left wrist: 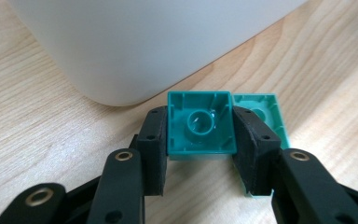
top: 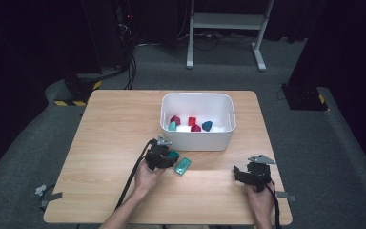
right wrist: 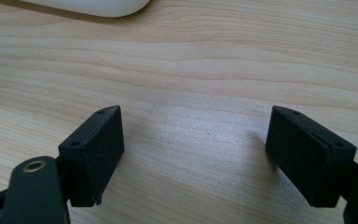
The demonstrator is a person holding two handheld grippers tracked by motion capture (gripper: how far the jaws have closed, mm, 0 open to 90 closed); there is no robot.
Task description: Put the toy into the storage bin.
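While seen from high view, L gripper [top: 164, 155] clamps teal block [top: 173, 154] nr white bin [top: 198, 142], maybe just off table [top: 105, 138], L gripper view, block pinched btwn pads [left wrist: 154, 140], 2nd teal block [left wrist: 271, 112] beside, R gripper view, R gripper [right wrist: 193, 154] jaws wide apart.

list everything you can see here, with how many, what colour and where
Table: one, light wood, under everything.
Bin: one, white, far middle of the table.
Blocks in the bin: five, three red and two teal, on its floor.
Held block: one, teal, hollow side showing, between the left gripper's pads.
Loose block: one, lighter teal, on the table beside the held one.
Left gripper: one, black, shut on the held block, near the bin.
Right gripper: one, black, open over bare table.
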